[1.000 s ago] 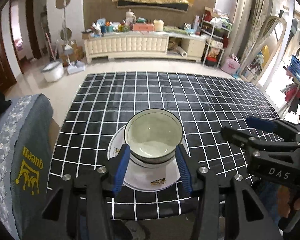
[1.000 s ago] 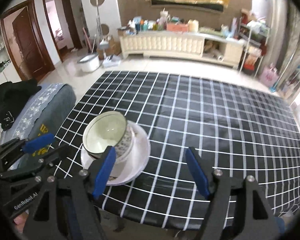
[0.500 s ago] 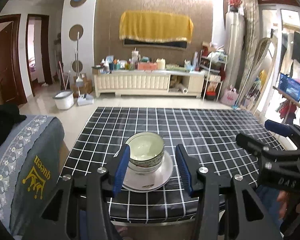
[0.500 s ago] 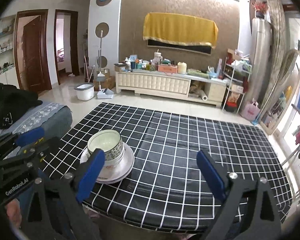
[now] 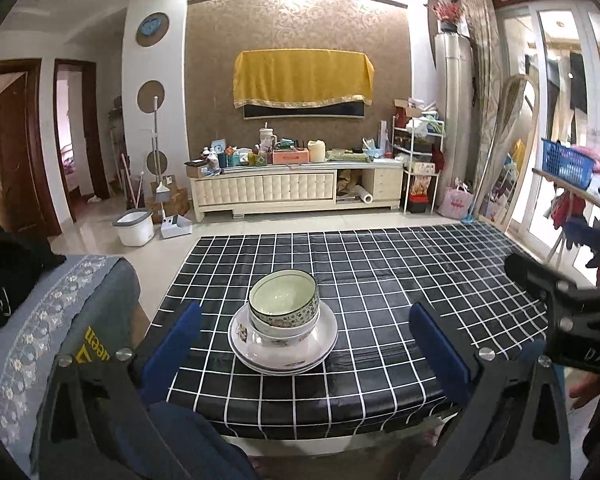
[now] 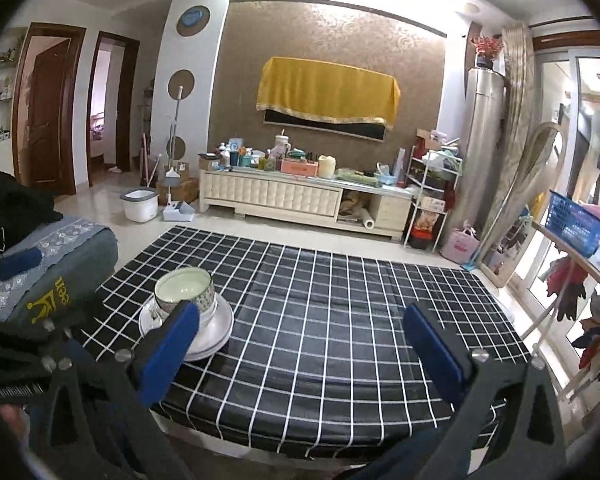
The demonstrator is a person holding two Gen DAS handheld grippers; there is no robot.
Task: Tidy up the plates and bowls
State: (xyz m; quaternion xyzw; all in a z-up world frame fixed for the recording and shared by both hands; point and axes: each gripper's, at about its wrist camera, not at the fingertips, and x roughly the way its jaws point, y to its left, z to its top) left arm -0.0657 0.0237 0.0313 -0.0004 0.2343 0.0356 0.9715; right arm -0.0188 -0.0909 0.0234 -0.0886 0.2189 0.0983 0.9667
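Two nested bowls (image 5: 284,300), white inside with a patterned outside, sit on a small stack of white plates (image 5: 324,338) near the front left of the black grid-cloth table (image 5: 380,280). My left gripper (image 5: 303,309) is drawn back over the table's near edge. Its jaws are opening wide, and the stack lies well beyond the tips with nothing between the pads. My right gripper (image 6: 300,309) hovers to the right of the bowls (image 6: 184,288) and plates (image 6: 220,322). Its jaws are also opening, over bare cloth.
A grey-blue cushioned seat (image 5: 40,340) with a black garment (image 5: 8,272) stands left of the table. A drying rack with a blue basket (image 6: 572,224) is at the right. A cream cabinet (image 5: 296,192) and a white bucket (image 5: 134,228) are across the floor.
Both grippers pulled back and rose away from the stack, so it looks smaller and farther. The left jaws spread from around the bowl to wide; the right jaws widened too.
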